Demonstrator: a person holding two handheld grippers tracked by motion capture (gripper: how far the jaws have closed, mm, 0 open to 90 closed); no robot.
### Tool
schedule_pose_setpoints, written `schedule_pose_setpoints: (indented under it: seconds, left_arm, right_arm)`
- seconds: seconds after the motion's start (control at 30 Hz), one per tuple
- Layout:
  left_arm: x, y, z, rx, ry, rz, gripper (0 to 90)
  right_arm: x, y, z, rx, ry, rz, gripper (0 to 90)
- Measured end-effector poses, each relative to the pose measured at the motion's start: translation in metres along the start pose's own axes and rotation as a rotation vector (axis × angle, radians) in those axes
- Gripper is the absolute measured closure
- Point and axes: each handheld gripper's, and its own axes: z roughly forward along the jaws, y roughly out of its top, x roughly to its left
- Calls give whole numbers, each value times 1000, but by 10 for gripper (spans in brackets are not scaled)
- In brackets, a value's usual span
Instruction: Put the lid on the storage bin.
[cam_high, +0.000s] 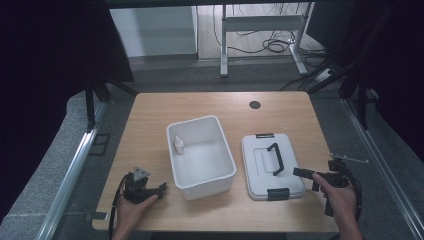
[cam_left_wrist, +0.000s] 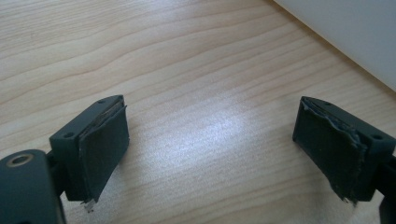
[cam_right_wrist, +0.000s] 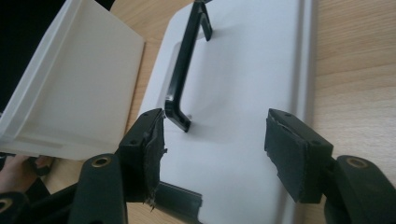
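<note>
A dim room with black curtains at both sides and a tangle of cables on the floor beyond surrounds a light wooden desk (cam_high: 150, 125). At its middle stands an open white plastic bin (cam_high: 202, 177), and just to the right of it, apart by a narrow gap, lies the bin's white lid (cam_high: 260, 165) flat on the desk with its black handle (cam_high: 275, 159) raised and black clips at both short ends. Inside the bin, against the far left wall, sits a small white bottle (cam_high: 178, 145), possibly a dropper bottle, though it is too small to be sure. The right gripper (cam_right_wrist: 215, 149) hovers over the lid's near right part, fingers spread wide and holding nothing, the handle just ahead of its left finger. The left gripper (cam_left_wrist: 210, 149) rests low over bare desk near the bin's left corner, fingers likewise spread and empty. If the right fingers close off-centre on the thin handle, the lid could tilt or swing; a careless lift might knock the bin and topple the bottle
</note>
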Motion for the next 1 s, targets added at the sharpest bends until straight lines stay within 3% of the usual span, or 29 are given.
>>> schedule_pose_setpoints:
  seconds: [0.3, 0.53, 0.67, 1.0]
  left_arm:
    - [1, -1, -1, -6, -13, 17, 145]
    - [2, 0, -1, -6, -15, 19, 143]
    - [2, -1, -1, -6, -15, 19, 143]
    - [1, -1, -1, -6, -13, 17, 144]
  right_arm:
    - [-7, 3, -5, 2, -48, 5, 381]
    - [-1, 4, 3, 31, -50, -13, 381]
    - [-5, 4, 3, 54, -63, -11, 381]
    - [-16, 3, -5, 36, -66, 17, 381]
